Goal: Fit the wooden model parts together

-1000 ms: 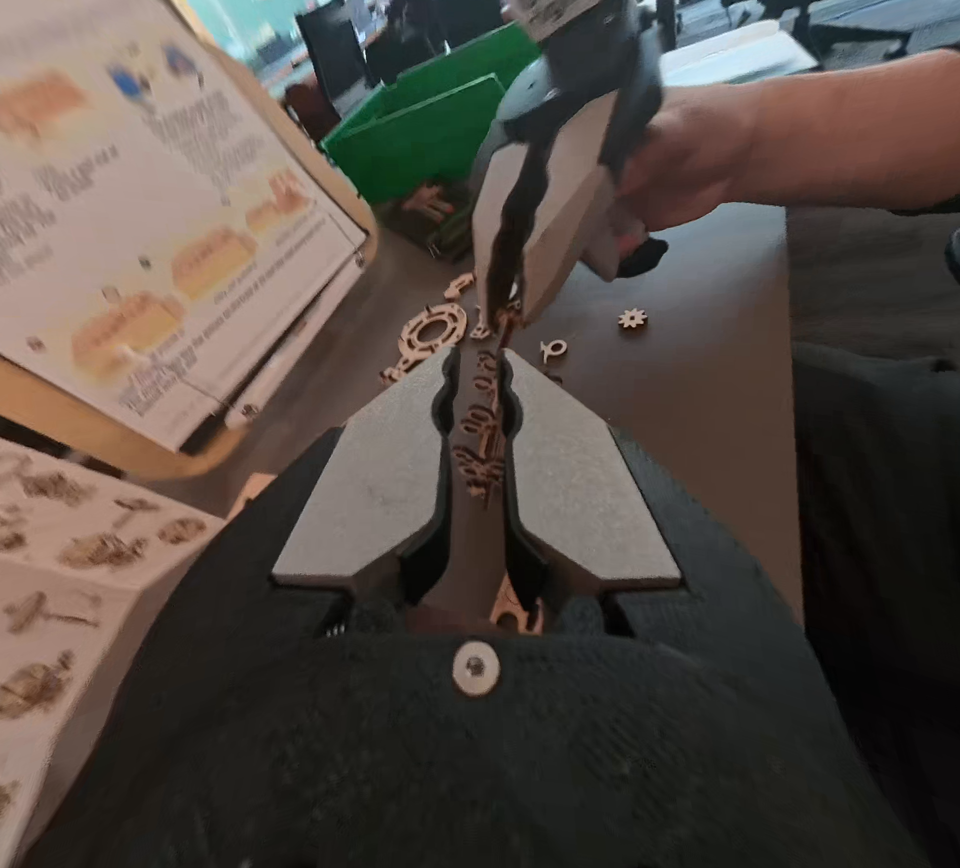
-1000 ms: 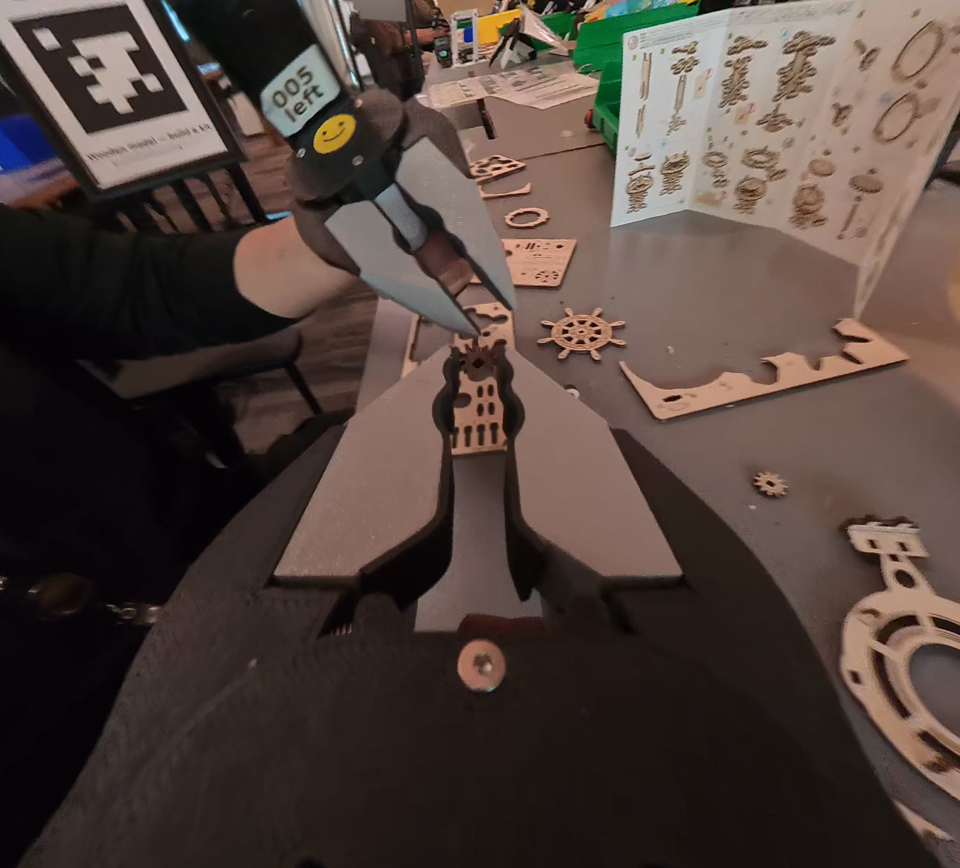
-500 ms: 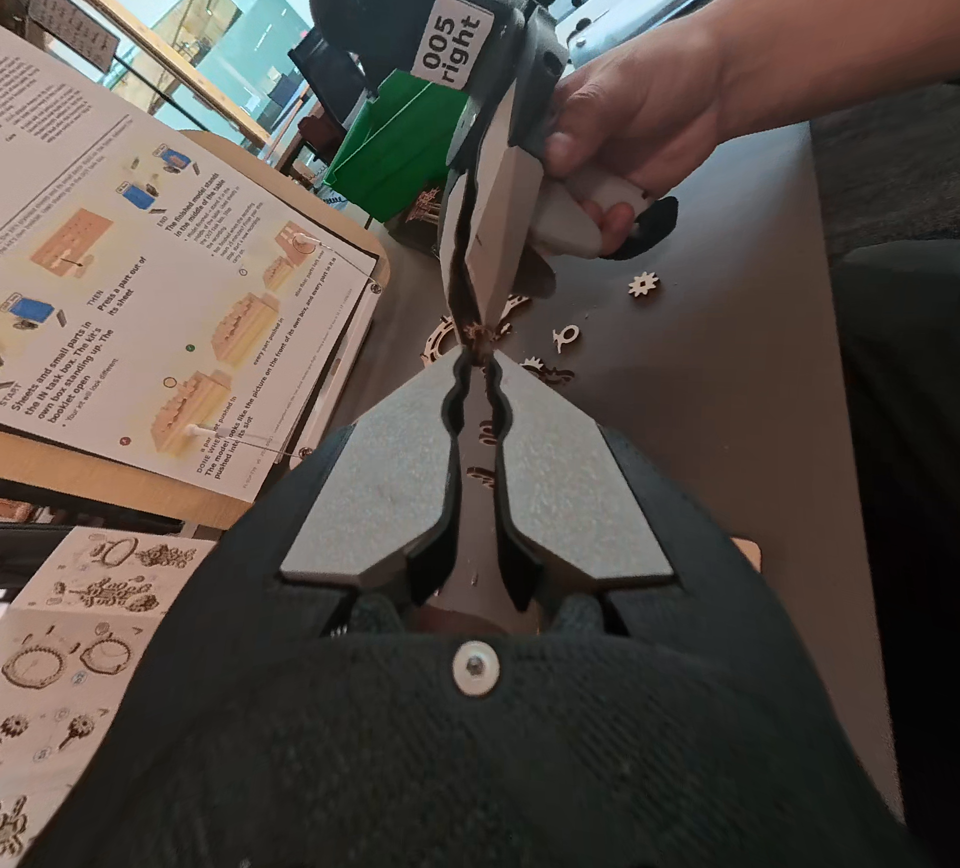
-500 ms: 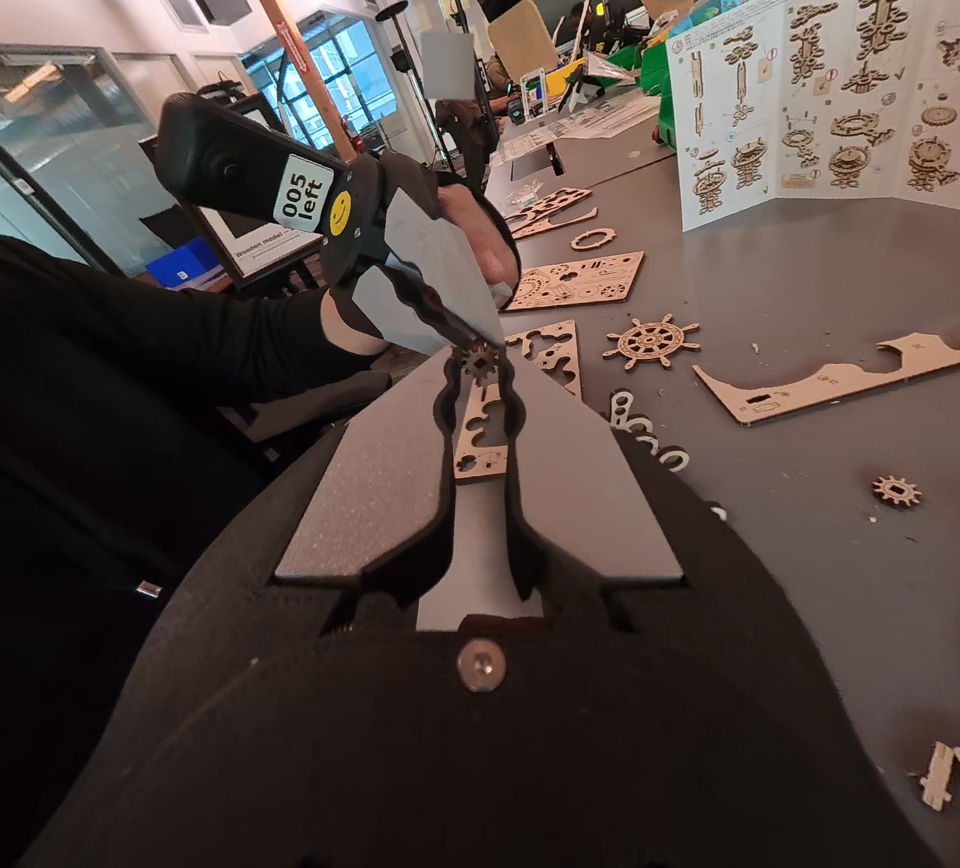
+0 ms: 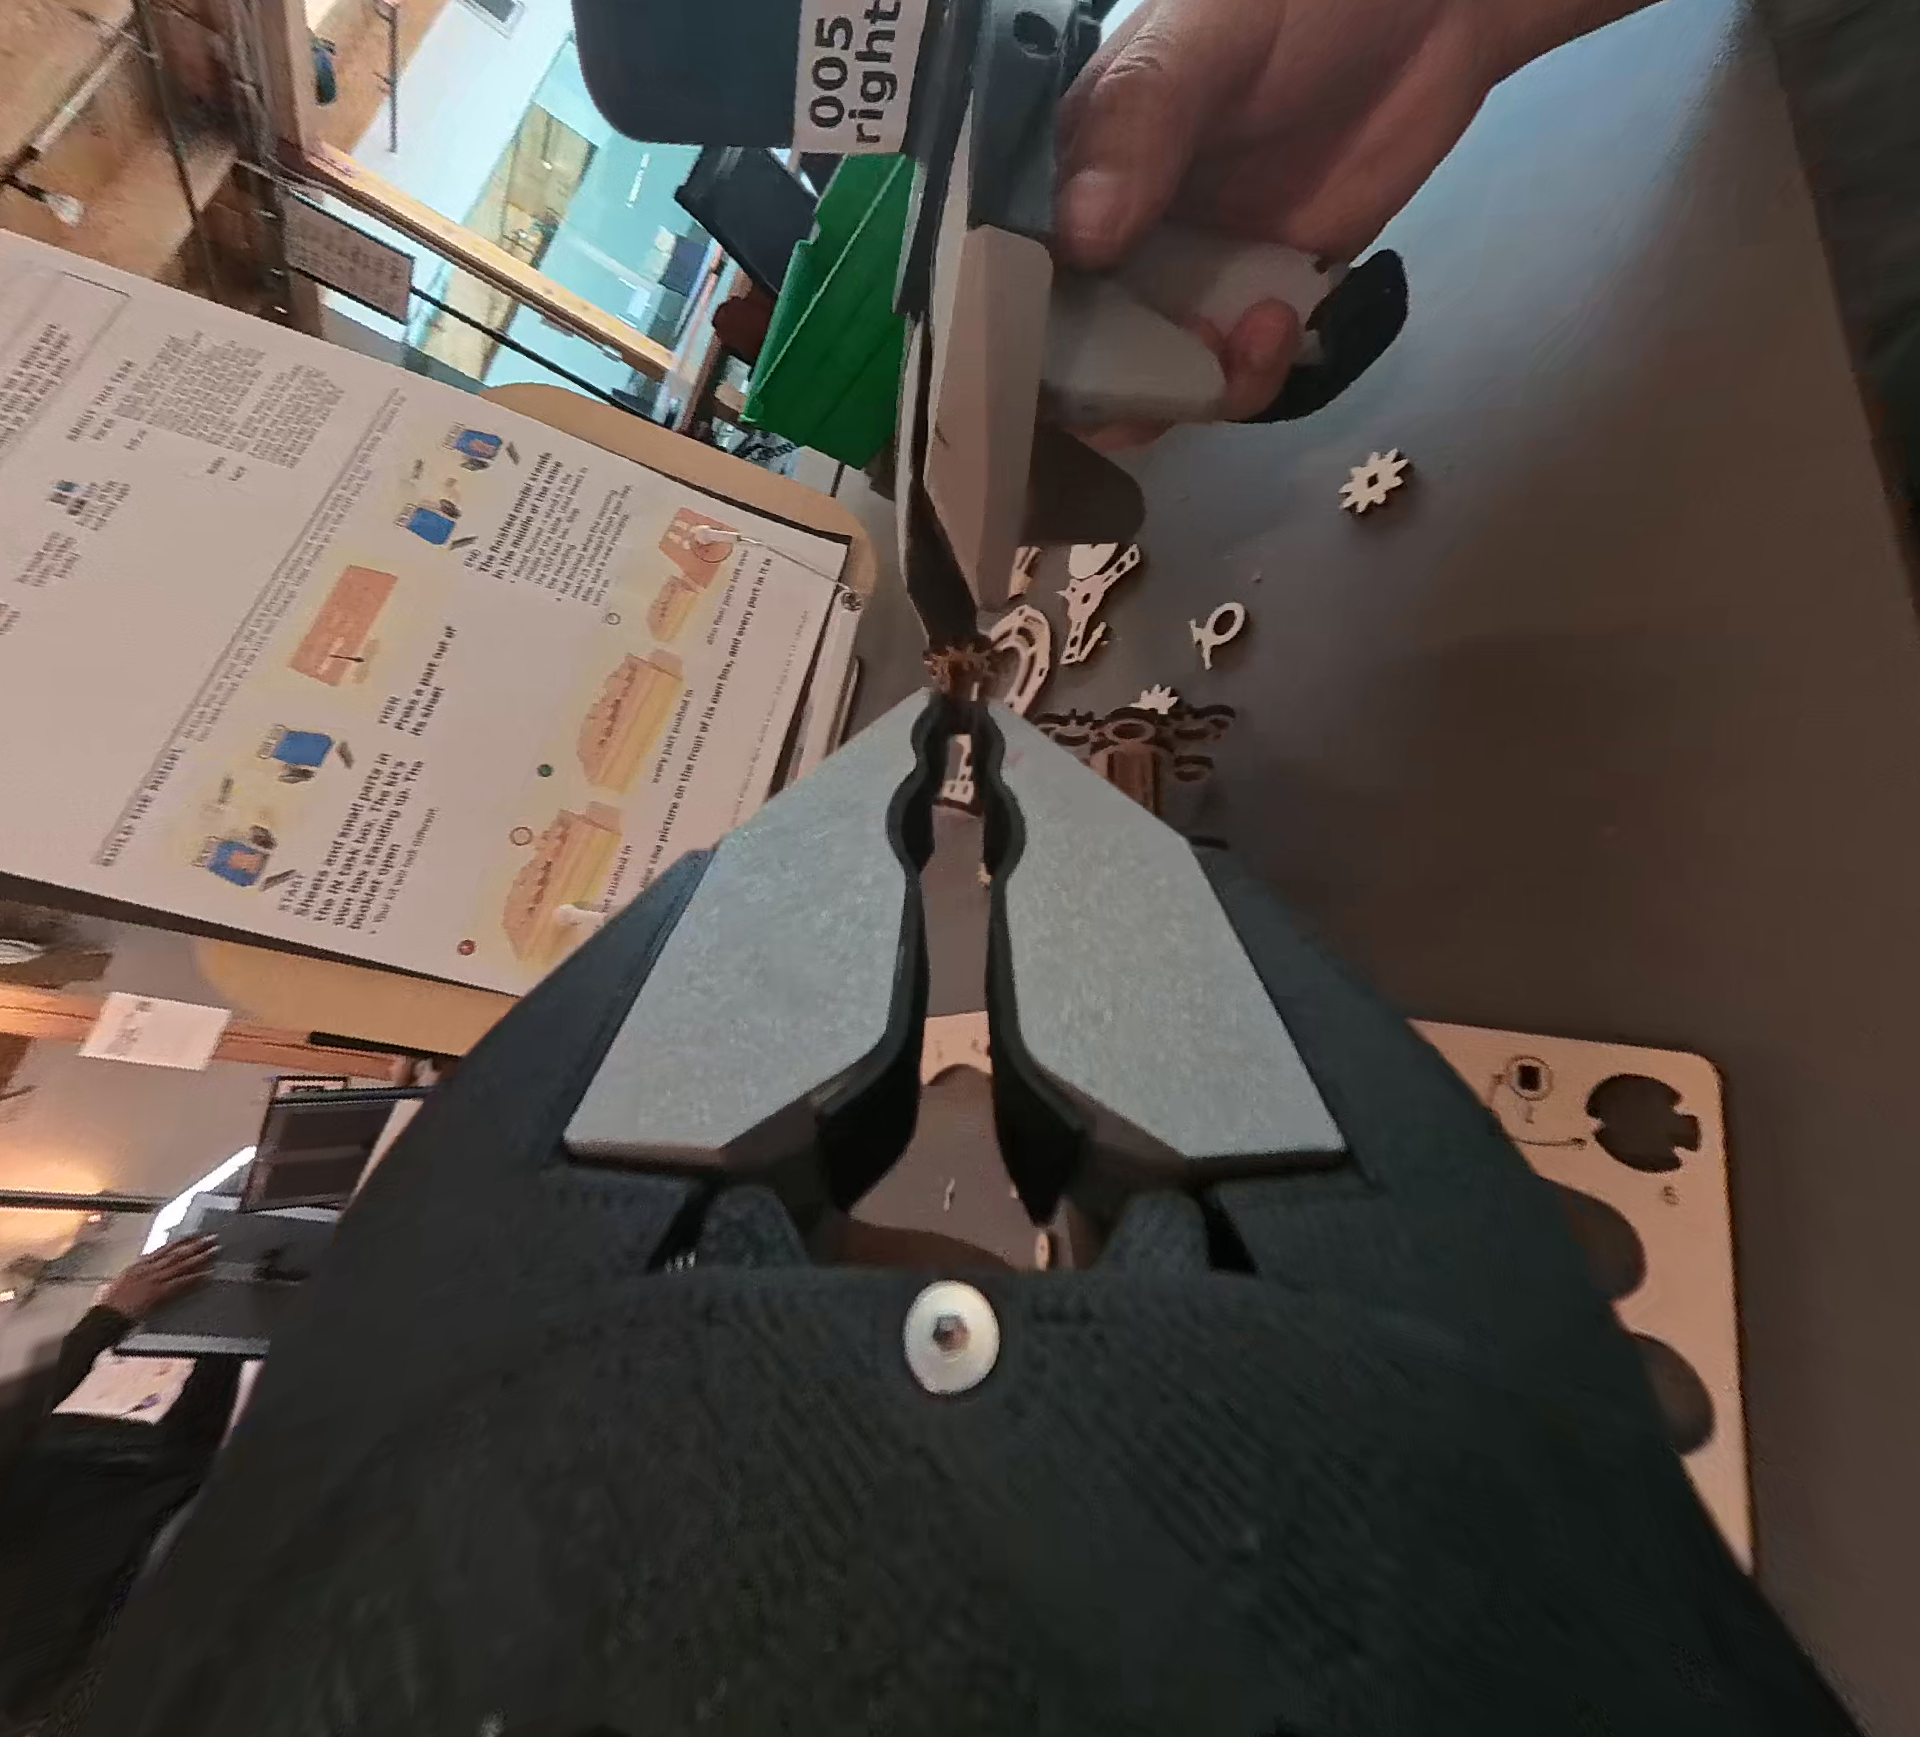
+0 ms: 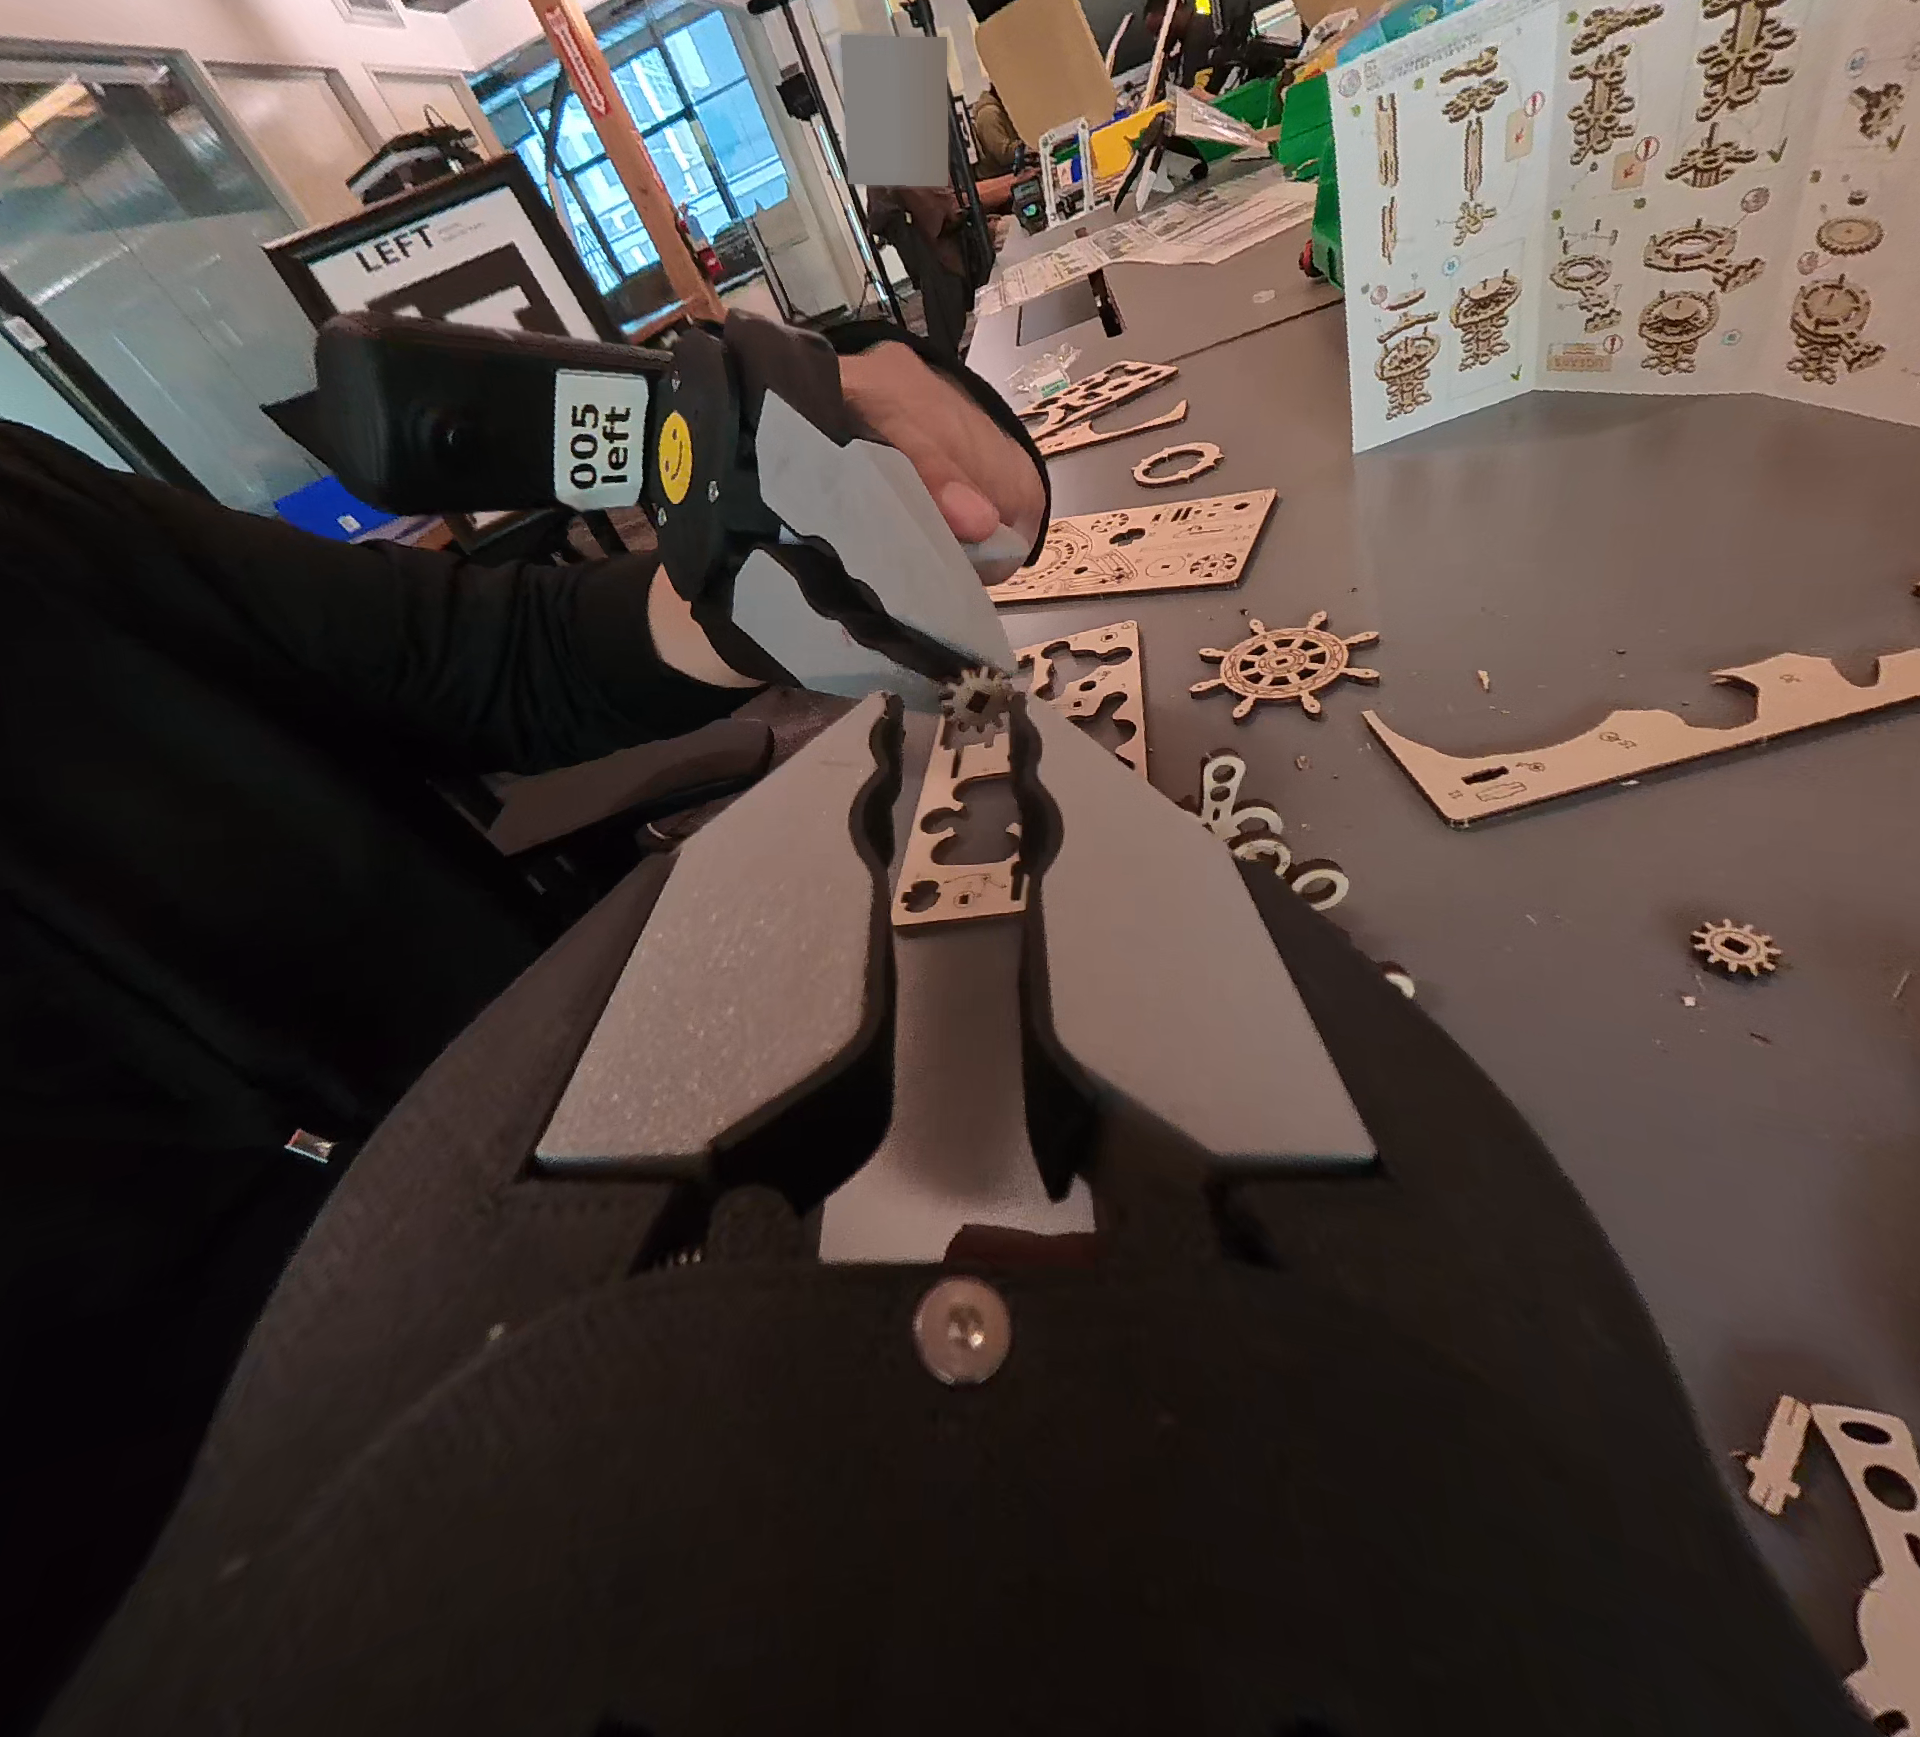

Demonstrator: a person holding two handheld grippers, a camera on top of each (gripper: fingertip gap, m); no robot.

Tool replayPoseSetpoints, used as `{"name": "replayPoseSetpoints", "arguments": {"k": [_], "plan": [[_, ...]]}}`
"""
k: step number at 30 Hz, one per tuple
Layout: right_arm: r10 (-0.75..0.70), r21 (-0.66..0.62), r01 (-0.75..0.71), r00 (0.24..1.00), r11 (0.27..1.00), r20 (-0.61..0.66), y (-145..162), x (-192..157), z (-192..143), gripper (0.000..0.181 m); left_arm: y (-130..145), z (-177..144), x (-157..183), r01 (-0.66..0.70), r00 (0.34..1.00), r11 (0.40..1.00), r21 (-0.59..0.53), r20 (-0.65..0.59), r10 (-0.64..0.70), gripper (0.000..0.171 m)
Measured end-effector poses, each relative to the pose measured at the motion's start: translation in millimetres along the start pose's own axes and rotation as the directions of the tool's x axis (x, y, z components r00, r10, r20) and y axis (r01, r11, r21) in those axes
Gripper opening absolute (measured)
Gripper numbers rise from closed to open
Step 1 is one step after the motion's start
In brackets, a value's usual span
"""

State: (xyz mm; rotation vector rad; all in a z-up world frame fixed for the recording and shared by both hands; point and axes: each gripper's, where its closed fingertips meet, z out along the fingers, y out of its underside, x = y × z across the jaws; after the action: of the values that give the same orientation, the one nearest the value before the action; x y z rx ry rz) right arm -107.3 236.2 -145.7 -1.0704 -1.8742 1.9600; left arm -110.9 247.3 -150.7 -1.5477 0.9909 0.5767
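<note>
**Q:** What does each claw hold, and where?

**A:** The right gripper (image 6: 961,713) is clamped on a small wooden gear (image 6: 975,700) at its fingertips, above the tabletop's near edge. The left gripper (image 5: 954,719) is nearly closed and meets the gear tip to tip. It appears to pinch a thin part; which part cannot be told.

**Q:** Why tip to tip?

**A:** Probably to line up the gear's square bore with its mating piece.

**Q:** And the remaining parts?

**A:** A ship's wheel (image 6: 1286,664), a spare gear (image 6: 1735,946) and a cut-out sheet (image 6: 1138,546) lie on the tabletop (image 6: 1558,1012), within reach. The instruction sheet (image 6: 1621,160) stands towards the far edge, for reference.
</note>
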Motion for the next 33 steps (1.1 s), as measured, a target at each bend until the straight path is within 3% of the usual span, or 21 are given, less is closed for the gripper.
{"name": "replayPoseSetpoints", "arguments": {"k": [9,19,22,26,33], "plan": [[-0.067,-0.062,0.064,0.996,0.996,-0.052,1.5,5.6,7.3,0.011,5.5,-2.1,2.7,-0.194,0.980,0.981,-0.022,0.029,0.194,0.001],[-0.191,-0.180,0.178,0.980,0.968,-0.058,10.3,7.4,12.7,0.009,11.2,-4.2,9.3,-0.250,0.968,0.968,0.004,-0.035,0.250,0.001],[-0.244,-0.216,0.220,0.966,0.951,-0.091,7.1,14.3,17.1,0.009,18.9,-4.4,3.1,-0.167,0.986,0.986,-0.029,-0.023,0.166,0.002],[-0.279,-0.283,0.233,0.951,0.930,-0.134,7.8,30.2,20.7,0.009,34.9,-10.8,-4.0,0.069,0.997,0.997,-0.033,-0.025,-0.070,0.012],[-0.394,-0.416,0.284,0.896,0.864,-0.206,26.5,54.7,28.2,0.009,77.5,-2.3,13.4,0.353,0.920,0.928,-0.121,-0.132,-0.368,0.015]]}}
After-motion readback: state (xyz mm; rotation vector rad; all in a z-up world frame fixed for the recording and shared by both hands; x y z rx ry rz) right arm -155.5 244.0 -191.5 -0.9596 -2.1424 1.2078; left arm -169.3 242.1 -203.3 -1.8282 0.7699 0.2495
